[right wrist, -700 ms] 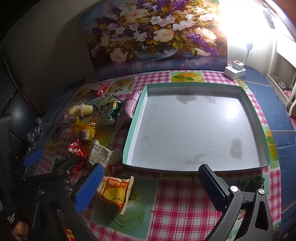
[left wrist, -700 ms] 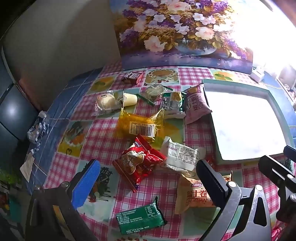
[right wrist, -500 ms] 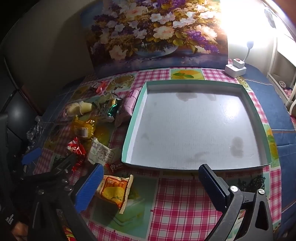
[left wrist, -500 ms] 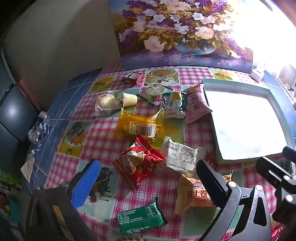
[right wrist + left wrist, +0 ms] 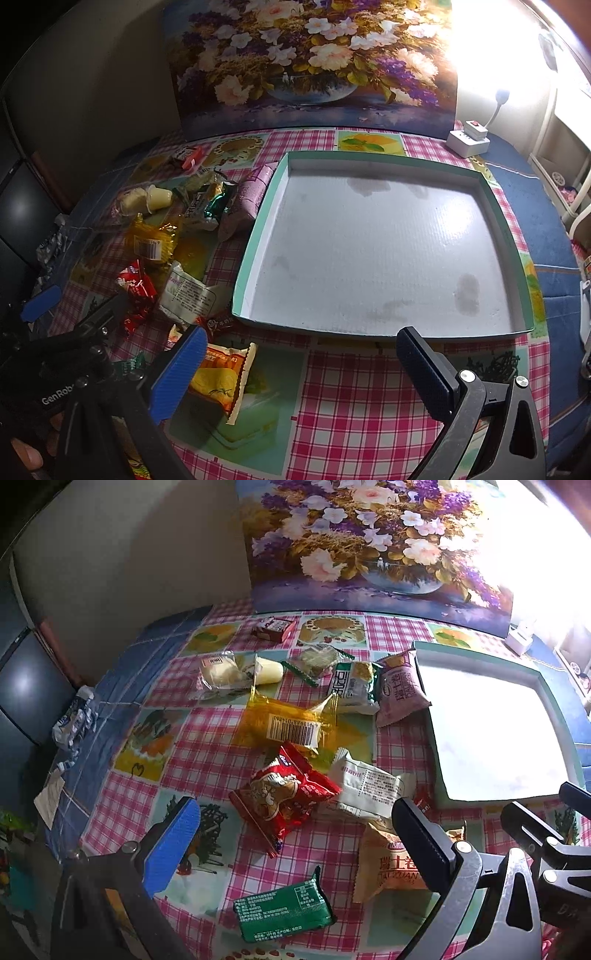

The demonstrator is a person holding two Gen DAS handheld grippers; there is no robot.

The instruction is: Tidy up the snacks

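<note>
Snack packets: scattered on the checked cloth left of the tray [image 5: 258, 236], which holds nothing. Left gripper [image 5: 295, 834]: spread, above the red packet [image 5: 284, 794]. Right gripper [image 5: 299, 354]: spread, holding nothing. Step: first pick, apparently. Next: descend squarely, close on one packet only.

Snack packets [image 5: 291, 801] scattered left of tray [image 5: 255, 236]; painting [image 5: 310, 62] behind.

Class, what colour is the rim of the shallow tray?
Teal green, over a white inside; the tray rim shows best in the right wrist view.
</note>
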